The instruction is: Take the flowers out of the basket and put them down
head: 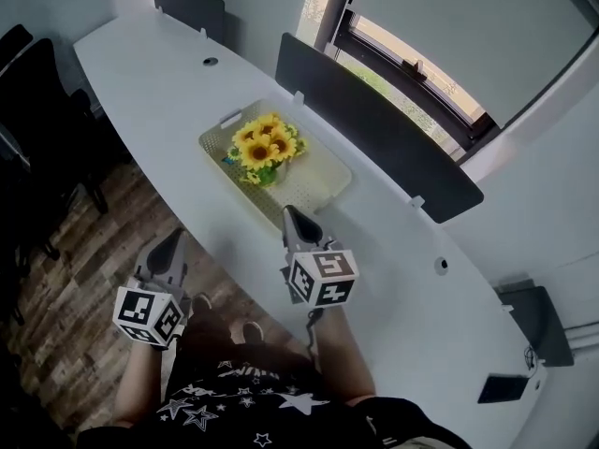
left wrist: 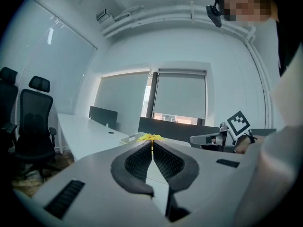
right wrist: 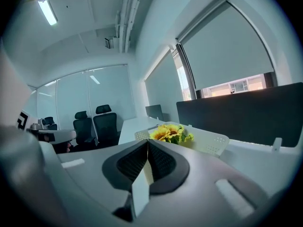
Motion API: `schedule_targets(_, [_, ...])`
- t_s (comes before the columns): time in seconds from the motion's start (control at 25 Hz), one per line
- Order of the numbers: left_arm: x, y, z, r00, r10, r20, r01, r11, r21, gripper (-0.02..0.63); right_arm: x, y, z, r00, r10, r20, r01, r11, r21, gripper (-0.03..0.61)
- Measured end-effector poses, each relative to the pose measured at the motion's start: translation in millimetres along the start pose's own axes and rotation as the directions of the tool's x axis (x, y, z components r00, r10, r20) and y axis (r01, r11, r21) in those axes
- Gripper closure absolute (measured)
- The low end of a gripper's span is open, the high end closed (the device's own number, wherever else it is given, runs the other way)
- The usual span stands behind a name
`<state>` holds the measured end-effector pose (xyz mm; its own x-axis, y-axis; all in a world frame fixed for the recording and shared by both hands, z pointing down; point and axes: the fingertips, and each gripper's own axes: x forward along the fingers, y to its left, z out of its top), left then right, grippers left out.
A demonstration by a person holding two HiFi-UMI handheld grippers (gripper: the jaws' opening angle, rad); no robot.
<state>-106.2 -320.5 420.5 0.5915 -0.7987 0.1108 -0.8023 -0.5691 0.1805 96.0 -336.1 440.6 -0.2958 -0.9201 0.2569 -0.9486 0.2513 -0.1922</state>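
Note:
A bunch of yellow sunflowers (head: 265, 146) with green leaves stands in a cream perforated basket (head: 318, 187) on the long white table (head: 402, 279). My right gripper (head: 288, 211) hovers over the table's near edge, a short way in front of the basket, shut with nothing held. My left gripper (head: 176, 235) hangs off the table's edge over the floor, further from the basket, jaws together and empty. In the right gripper view the sunflowers (right wrist: 170, 133) and basket (right wrist: 210, 141) lie just past the shut gripper (right wrist: 147, 143). The left gripper view shows the sunflowers (left wrist: 149, 137) beyond its closed gripper (left wrist: 152, 144).
Dark partition screens (head: 374, 124) run along the table's far side under a window (head: 440, 36). Black office chairs (head: 28, 92) stand at the left on the wooden floor (head: 84, 251). The person's feet (head: 225, 321) are below the table edge.

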Motion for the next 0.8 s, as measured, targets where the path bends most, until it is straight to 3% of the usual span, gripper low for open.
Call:
schedule_targets(0.16, [30.2, 22.6, 1.4, 0.998, -0.053, -0.019, 0.053, 0.999, -0.005, 0.597, 25.3, -6.0, 3.6, 0.997, -0.033, -0.064, 0.038, 0.996, 0.086, 0.575])
schedule_targets(0.36, [74.7, 44.9, 11.5, 0.987, -0.155, -0.038, 0.155, 0.988, 0.004, 0.597, 48.1, -23.6, 16.8, 0.984, -0.154, -0.091, 0.159, 0.986, 0.057, 0.574])
schedule_targets(0.52, [108.7, 60.3, 14.1, 0.971, -0.232, -0.056, 0.233, 0.973, -0.002, 0.597, 63.8, -37.5, 10.9, 0.958, -0.234, -0.165, 0.245, 0.968, 0.052, 0.571])
schedule_targets(0.8, [151.1, 79.2, 14.3, 0.942, -0.327, -0.080, 0.326, 0.945, -0.020, 0.597, 88.5, -40.3, -3.1, 0.925, -0.273, -0.265, 0.286, 0.958, 0.011, 0.529])
